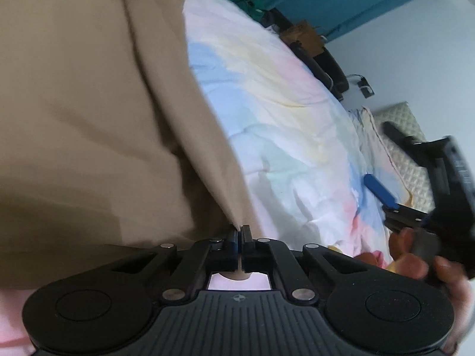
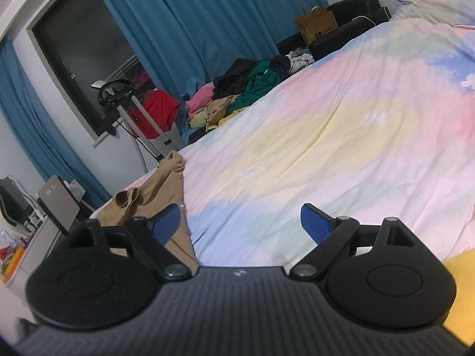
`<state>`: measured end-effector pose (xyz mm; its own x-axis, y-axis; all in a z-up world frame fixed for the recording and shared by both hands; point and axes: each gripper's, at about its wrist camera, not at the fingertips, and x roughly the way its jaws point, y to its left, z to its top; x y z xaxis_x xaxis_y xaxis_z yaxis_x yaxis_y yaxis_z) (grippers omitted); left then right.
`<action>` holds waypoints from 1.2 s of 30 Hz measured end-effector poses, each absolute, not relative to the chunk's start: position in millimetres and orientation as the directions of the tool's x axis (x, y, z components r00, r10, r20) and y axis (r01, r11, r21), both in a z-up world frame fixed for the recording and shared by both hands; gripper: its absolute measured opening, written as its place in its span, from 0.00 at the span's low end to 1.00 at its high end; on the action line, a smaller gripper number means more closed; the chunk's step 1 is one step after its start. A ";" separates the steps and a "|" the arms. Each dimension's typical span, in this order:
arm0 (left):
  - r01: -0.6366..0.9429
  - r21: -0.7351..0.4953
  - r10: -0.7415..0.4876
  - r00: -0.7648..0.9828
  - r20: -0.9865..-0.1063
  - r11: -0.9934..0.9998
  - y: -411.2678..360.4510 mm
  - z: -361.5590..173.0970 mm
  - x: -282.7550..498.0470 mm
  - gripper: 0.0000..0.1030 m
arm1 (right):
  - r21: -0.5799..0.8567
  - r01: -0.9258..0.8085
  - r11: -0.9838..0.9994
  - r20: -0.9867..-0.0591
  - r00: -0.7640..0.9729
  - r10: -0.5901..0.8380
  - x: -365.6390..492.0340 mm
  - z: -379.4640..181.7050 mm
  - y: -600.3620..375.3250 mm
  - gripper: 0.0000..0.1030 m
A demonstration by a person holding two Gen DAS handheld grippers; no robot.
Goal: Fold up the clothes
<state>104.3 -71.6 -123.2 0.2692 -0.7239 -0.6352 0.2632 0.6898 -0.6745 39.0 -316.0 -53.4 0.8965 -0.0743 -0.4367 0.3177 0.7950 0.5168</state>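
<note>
The left gripper (image 1: 240, 233) is pinching a fold of the tan garment (image 1: 89, 112), its fingers pressed together on the cloth, and the fabric is hanging up and away from the pinch, filling the left of that view. The right gripper (image 2: 240, 222) is standing wide open over the bed (image 2: 326, 118), holding nothing; its left finger is showing against the tan cloth. From the right wrist view the garment is lying along the bed's near-left edge, bunched and creased toward the corner (a loose pile of other clothes (image 2: 237, 92) is sitting at the far edge).

Whether this is a lift to spread the piece flat or one to carry a fold over, the pictures are not settling. Either way, doing it well is likely meaning keeping the pinch firm on one layer's edge, getting the open gripper onto a matching edge well apart from the left one, and keeping the cloth taut between them so no crease is getting trapped.
</note>
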 end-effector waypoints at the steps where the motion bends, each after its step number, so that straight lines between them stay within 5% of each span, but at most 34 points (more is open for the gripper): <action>1: 0.268 -0.667 -0.719 0.273 -0.639 0.695 -65.2 -115.7 103.4 0.01 | 0.509 0.318 0.800 -0.439 0.895 -0.077 39.2 -53.2 -314.5 0.87; 8: 0.298 -0.609 -0.678 0.302 -0.670 0.735 -20.0 -68.3 97.7 0.01 | 0.436 0.275 0.857 -0.474 0.880 -0.041 50.5 -54.8 -287.6 0.87; 19: 0.335 -0.434 -0.543 0.395 -0.741 0.836 9.2 -104.8 86.8 0.04 | 0.362 0.205 0.909 -0.516 0.856 0.012 59.8 -57.9 -251.8 0.87; 30: 0.418 -0.200 -0.447 0.658 -0.605 0.886 11.3 -56.5 42.6 0.59 | 0.307 0.091 0.948 -0.426 0.904 0.051 57.4 -49.5 -217.2 0.87; 32: 0.407 -0.171 -0.427 0.703 -0.569 0.897 14.1 -49.2 36.8 0.79 | 0.297 0.065 0.953 -0.399 0.915 0.061 52.6 -46.6 -210.6 0.87; 36: 0.380 -0.103 -0.377 0.774 -0.509 0.919 21.3 -36.3 25.9 0.88 | 0.288 0.016 0.957 -0.338 0.937 0.086 42.2 -40.0 -201.0 0.87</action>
